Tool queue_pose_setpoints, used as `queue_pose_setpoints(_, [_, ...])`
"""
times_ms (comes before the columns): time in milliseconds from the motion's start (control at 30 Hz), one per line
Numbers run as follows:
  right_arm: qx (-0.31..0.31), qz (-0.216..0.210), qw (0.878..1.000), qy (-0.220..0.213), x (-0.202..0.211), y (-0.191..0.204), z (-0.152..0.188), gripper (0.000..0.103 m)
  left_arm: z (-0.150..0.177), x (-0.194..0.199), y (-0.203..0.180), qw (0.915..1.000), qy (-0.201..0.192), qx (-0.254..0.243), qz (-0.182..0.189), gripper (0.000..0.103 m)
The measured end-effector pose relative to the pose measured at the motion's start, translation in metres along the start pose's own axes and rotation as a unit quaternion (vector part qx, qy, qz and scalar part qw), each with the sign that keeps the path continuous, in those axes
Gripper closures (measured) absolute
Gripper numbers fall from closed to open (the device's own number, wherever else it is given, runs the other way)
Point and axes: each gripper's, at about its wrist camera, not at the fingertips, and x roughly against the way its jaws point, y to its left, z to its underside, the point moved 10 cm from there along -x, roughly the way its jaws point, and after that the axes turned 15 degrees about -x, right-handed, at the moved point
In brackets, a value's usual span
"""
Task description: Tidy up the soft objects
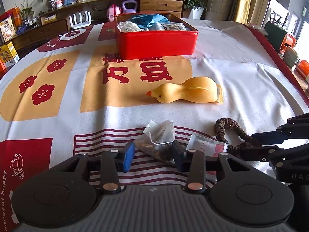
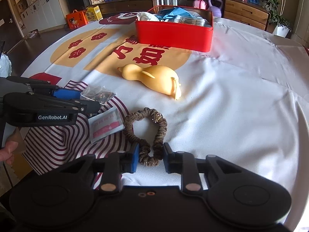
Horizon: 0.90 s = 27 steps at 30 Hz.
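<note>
A clear tea bag (image 1: 157, 141) of dried bits lies between the fingers of my left gripper (image 1: 153, 155), which is open around it; it also shows in the right wrist view (image 2: 98, 94). A brown scrunchie (image 2: 148, 135) lies with its near loop between the fingers of my right gripper (image 2: 150, 158), which is open around it. The scrunchie also shows in the left wrist view (image 1: 227, 131). A yellow soft duck (image 1: 185, 92) lies on its side mid-table. A red tin (image 1: 156, 40) at the back holds cloths and packets.
A small white and pink sachet (image 2: 105, 127) lies between tea bag and scrunchie. The table wears a printed cloth (image 1: 241, 81). Shelves, boxes and plants stand behind the table. A person's fingers (image 2: 9, 148) hold the left gripper's handle.
</note>
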Motion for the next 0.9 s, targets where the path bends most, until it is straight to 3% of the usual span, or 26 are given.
queue_pose_setpoints(533, [-0.035, -0.006, 0.999, -0.029, 0.019, -0.003, -0.013, 0.085, -0.004, 0.005, 0.011, 0.9996, -0.007, 0.026, 0.009, 0.091])
queue_pose_setpoints(900, [-0.045, -0.015, 0.998, -0.039, 0.029, -0.002, -0.019, 0.085, -0.008, 0.009, 0.010, 0.9995, -0.010, 0.025, 0.014, 0.094])
